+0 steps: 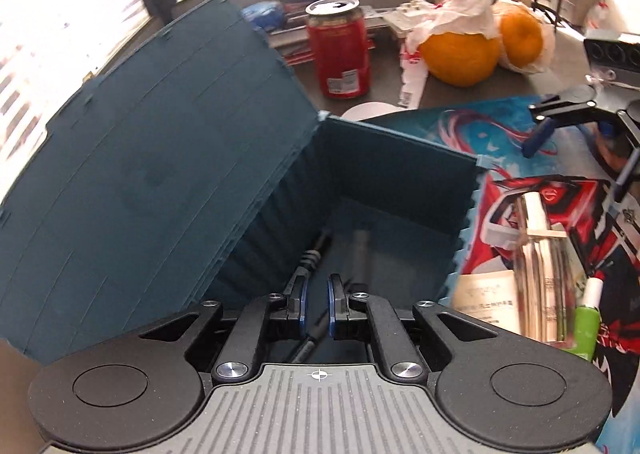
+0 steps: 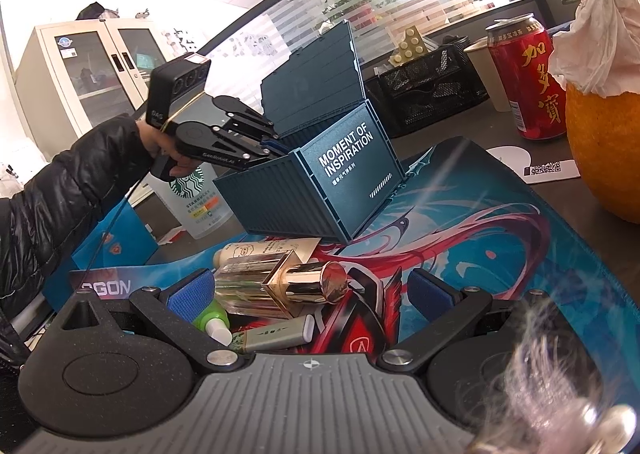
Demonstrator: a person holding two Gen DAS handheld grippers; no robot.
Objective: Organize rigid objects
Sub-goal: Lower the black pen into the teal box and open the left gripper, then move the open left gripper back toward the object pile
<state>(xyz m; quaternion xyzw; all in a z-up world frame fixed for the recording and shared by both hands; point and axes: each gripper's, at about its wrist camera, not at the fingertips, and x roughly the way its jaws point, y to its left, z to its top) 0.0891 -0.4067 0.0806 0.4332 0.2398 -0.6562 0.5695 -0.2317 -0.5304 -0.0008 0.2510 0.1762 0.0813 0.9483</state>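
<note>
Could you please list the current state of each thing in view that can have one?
Container box: lid raised, open.
Left claw: shut on a thin dark object, tips down inside the box.
Right claw: open, holding nothing.
Gold-capped bottle: lying on its side, cap on.
Red can: upright, opened on top.
Green bottle: lying down.
Starbucks cup: upright.

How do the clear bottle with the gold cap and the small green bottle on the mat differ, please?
The gold-capped bottle is larger, clear-bodied and boxy, with a shiny gold cap. The green bottle is smaller, opaque bright green and rounded, with a white cap. The gold-capped bottle lies in plain view, while the green bottle is partly hidden beneath it. Both lie on their sides on the printed mat, outside the blue box.
</note>
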